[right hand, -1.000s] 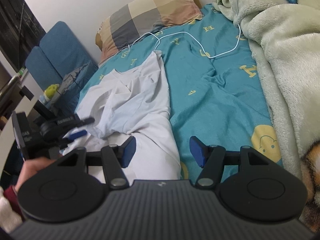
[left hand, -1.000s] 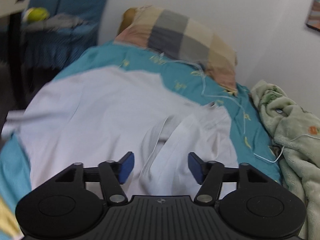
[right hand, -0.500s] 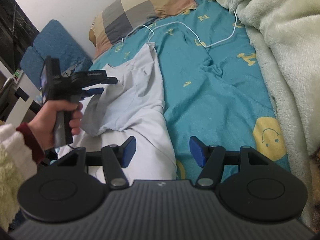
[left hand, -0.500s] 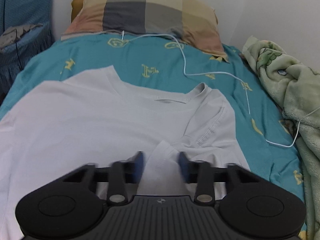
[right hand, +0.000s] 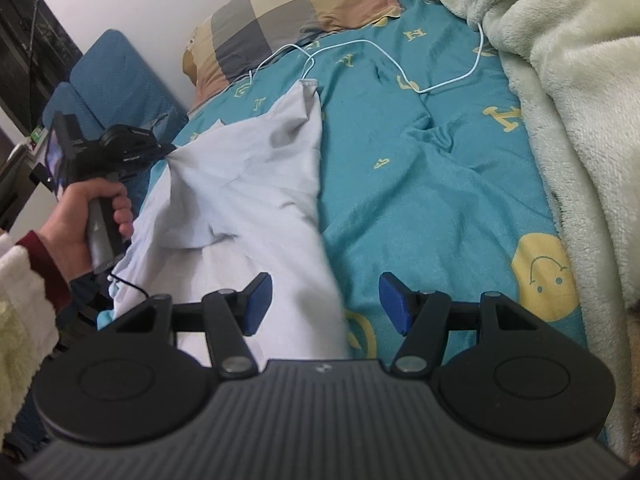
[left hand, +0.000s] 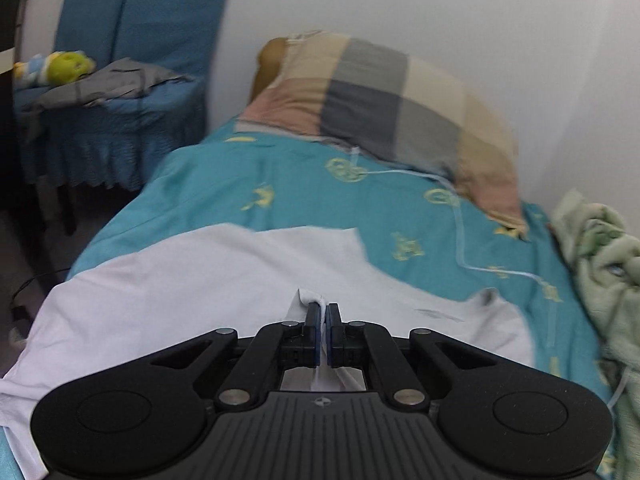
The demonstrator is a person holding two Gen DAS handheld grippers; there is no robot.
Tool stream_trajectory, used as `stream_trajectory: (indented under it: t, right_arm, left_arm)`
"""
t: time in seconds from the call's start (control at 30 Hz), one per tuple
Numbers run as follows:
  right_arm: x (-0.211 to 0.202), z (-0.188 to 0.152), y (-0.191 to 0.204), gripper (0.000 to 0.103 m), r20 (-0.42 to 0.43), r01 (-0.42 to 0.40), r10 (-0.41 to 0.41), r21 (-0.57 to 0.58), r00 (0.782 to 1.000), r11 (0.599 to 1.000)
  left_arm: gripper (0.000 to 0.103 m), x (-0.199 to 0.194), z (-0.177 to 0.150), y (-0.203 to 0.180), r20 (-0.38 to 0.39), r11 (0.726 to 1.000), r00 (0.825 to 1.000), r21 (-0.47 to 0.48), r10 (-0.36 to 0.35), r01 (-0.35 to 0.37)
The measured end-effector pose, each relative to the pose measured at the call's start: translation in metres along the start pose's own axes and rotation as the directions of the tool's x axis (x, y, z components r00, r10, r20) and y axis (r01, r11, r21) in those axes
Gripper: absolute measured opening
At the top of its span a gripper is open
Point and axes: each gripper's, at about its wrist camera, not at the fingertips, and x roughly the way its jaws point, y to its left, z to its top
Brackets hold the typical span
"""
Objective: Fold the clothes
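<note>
- Bed [right hand: 420, 184], teal sheet: carries everything and serves as my folding surface.
- White T-shirt [right hand: 248, 184]: lies along the bed's left edge, one part lifted off the sheet, I judge to start a fold.
- Left tool [left hand: 323, 314]: clamped on a pinch of the shirt's cloth.
- Right tool [right hand: 326, 304]: jaws apart, empty, over the shirt's near edge, ready to take it.

Pale lilac T-shirt [right hand: 256, 184], rumpled, one edge lifted, on teal bedsheet [right hand: 440, 184]
</note>
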Motion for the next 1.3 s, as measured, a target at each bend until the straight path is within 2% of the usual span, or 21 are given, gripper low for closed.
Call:
stream_trajectory:
  t: [0.13,0.23,0.27,0.3,0.4,0.57,0.73,0.93,1.1,1.3]
  right_arm:
    - [0.002,0.0,0.002,0.062,0.0,0.013,-0.013,-0.022,1.0,1.0]
    - [0.004,0.0,0.005,0.062,0.003,0.016,-0.015,-0.036,1.0,0.999]
    - [0.005,0.0,0.006,0.062,0.001,0.015,-0.015,-0.04,1.0,0.999]
    - [0.005,0.0,0.007,0.062,0.001,0.012,-0.012,-0.046,1.0,0.999]
    - [0.003,-0.002,0.013,0.062,0.004,0.0,0.0,-0.07,1.0,0.998]
    - [-0.003,-0.005,0.031,0.062,0.021,0.001,0.002,-0.156,1.0,0.988]
    - [-0.01,-0.007,0.036,0.062,0.032,0.014,-0.007,-0.213,0.999,0.977]
    - [-0.032,-0.007,0.03,0.062,0.051,0.008,0.002,-0.201,0.999,0.979]
    - [-0.063,-0.016,0.026,0.062,0.058,0.02,-0.008,-0.207,0.998,0.978]
    - [-0.105,-0.03,0.031,0.065,0.101,0.03,-0.009,-0.212,0.995,0.977]
  left_arm:
    - [0.007,0.021,-0.015,0.014,-0.066,0.999,0.997,-0.028,0.033,-0.034]
    - [0.021,0.02,-0.023,0.015,-0.081,1.0,0.996,-0.007,0.03,-0.03]
    - [0.028,0.016,-0.024,0.014,-0.081,1.0,0.996,0.005,0.031,-0.03]
    - [0.038,0.011,-0.025,0.013,-0.082,0.999,0.996,0.014,0.031,-0.03]
    - [0.052,-0.014,-0.032,0.005,-0.086,0.997,0.995,0.063,0.056,-0.051]
    - [0.063,-0.083,-0.056,-0.007,-0.097,0.989,0.995,0.149,0.033,-0.018]
    - [0.065,-0.172,-0.097,-0.008,-0.11,0.99,0.994,0.139,-0.018,0.033]
    - [0.067,-0.267,-0.162,-0.012,-0.12,0.993,0.989,0.072,-0.082,0.091]
    - [0.067,-0.31,-0.221,-0.027,-0.153,0.987,0.979,0.063,-0.137,0.148]
    - [0.067,-0.33,-0.273,-0.047,-0.204,0.976,0.967,0.124,-0.151,0.179]
